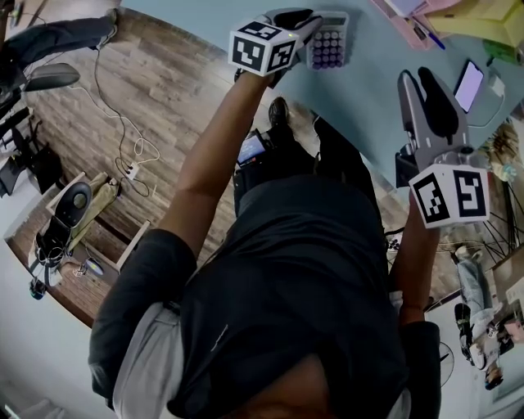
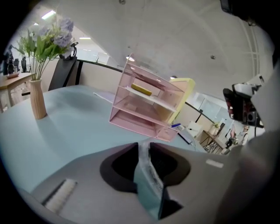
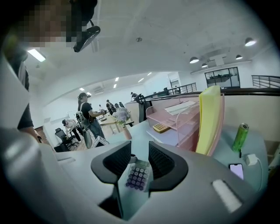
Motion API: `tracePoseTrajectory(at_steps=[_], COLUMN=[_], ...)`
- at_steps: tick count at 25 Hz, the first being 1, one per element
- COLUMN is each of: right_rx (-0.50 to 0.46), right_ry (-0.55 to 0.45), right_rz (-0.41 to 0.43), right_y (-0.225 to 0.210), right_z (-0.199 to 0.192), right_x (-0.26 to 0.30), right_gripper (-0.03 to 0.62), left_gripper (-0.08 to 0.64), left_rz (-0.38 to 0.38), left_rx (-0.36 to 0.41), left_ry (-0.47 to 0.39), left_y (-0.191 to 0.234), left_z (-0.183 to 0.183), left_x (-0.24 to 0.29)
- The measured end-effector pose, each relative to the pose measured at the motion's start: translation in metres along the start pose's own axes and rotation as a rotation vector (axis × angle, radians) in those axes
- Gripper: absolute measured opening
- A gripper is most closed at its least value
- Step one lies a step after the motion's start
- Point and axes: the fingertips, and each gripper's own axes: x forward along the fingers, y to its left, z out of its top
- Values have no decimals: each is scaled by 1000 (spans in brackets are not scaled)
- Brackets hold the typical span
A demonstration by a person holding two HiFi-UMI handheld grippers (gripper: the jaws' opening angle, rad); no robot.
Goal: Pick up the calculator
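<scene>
- Wood-plank floor fills the left of the head view, beside the desk edge.
- A pale blue-green table runs across the top of the head view; both grippers reach over it.
- A pink tiered desk tray stands on the table, with a yellow folder upright against its far side.
- The left gripper is stretched forward to the far part of the table. In its own view the jaws are drawn in almost together, clamping a thin slab seen edge-on between them.
- The right gripper hangs nearer the person, well apart from the left one. Its jaws stand apart with nothing between them; the table shows through the gap.
- A tan vase of lilac flowers stands on the table, well to the left of the pink tray in the left gripper view.
- The calculator is that slab: pale body, purple keys, held at the left gripper's tips. The right gripper view shows its key face through the open jaws, further off. I cannot tell whether it touches the table.
- A green can stands upright just right of the yellow folder.
- A phone with a lit screen lies on the table just beyond the right gripper.
</scene>
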Motion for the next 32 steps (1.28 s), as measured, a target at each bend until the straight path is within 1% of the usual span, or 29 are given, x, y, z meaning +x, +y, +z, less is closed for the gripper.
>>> tracePoseTrajectory(at_steps=[5,13,22,26,32], right_rx=[-17,-46,-96,-125,-151], right_ry=[-22,-62,-108,-113,-148], right_rz=[8,10,18,24,43], right_y=[9,33,55,69,85], right_z=[8,33,53,59,67], right_x=[-2,-10,-16,-17,-14], right_gripper=[124,124,124,124,125], left_gripper=[147,146,147,147,147], left_rz=[-2,-5,25,28,29], left_rx=[14,51,114,136,174], left_ry=[-52,-113,-209,-248,-301], left_y=[-7,-16,-21,-24,-31], left_z=[18,48,88,103,121], left_x=[-21,-66,-120,-146,-181])
